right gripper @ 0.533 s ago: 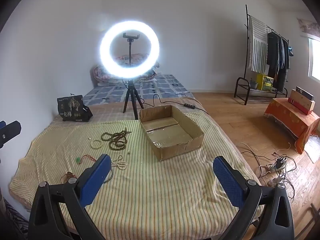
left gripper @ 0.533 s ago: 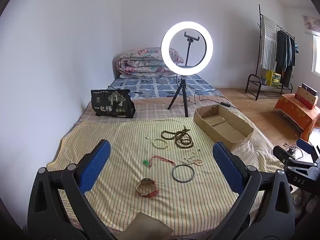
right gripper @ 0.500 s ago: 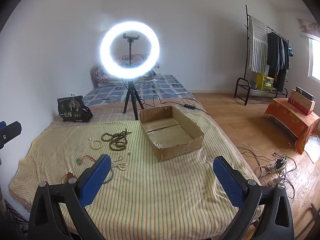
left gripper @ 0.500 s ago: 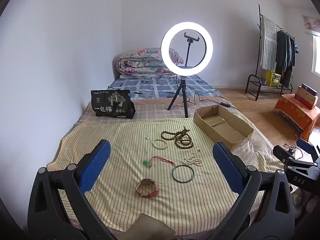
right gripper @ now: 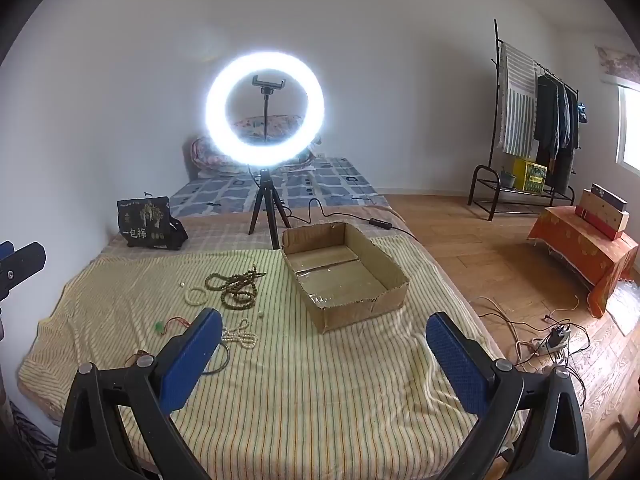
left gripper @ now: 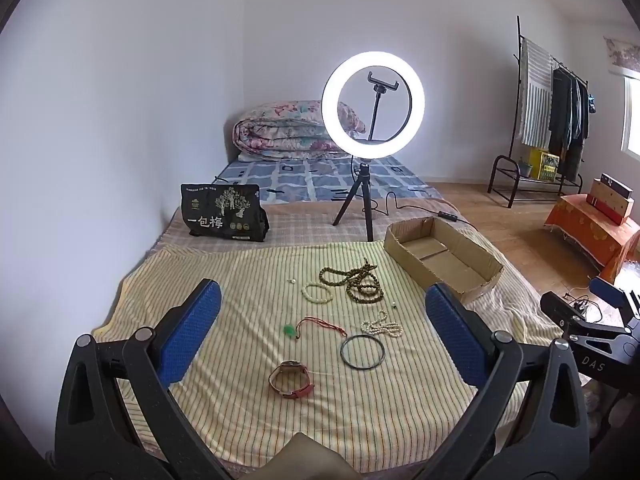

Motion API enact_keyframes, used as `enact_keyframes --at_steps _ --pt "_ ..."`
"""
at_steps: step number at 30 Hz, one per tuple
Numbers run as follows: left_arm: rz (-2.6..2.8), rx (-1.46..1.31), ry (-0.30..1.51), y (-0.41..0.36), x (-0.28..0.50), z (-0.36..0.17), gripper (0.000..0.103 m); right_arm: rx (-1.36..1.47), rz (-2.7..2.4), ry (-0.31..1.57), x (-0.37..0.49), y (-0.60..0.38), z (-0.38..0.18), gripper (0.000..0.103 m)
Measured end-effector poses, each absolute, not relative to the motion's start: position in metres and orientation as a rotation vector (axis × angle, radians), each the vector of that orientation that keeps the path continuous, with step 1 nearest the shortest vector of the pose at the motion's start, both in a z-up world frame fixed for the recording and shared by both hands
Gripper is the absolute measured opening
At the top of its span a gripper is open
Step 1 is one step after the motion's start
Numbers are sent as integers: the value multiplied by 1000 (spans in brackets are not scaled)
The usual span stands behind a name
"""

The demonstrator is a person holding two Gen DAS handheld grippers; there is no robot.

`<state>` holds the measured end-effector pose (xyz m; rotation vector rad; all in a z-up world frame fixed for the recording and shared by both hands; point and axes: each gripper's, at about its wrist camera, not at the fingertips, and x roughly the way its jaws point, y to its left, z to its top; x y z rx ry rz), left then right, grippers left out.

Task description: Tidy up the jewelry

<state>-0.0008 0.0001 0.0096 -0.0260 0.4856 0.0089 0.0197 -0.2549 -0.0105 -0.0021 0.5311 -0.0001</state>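
Jewelry lies scattered on the striped yellow bedspread (left gripper: 240, 420), six larger pieces: one long brown bead strand (left gripper: 357, 283), one pale bead bracelet (left gripper: 317, 293), one cream bead string (left gripper: 380, 326), one red cord with a green pendant (left gripper: 316, 326), one thin dark bangle (left gripper: 362, 351), one pink-strapped watch (left gripper: 291, 376). One shallow rectangular cardboard box (right gripper: 344, 276) sits empty beside them. Left gripper (left gripper: 320, 332) and right gripper (right gripper: 324, 354) hover wide open, blue textured pads holding and touching nothing.
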Motion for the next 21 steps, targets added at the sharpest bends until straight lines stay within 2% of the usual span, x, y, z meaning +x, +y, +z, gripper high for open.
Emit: enact_keyframes --at_steps 21 --pt "-3 -28 477 -6 -1 22 103 -2 -1 545 22 -255 -11 103"
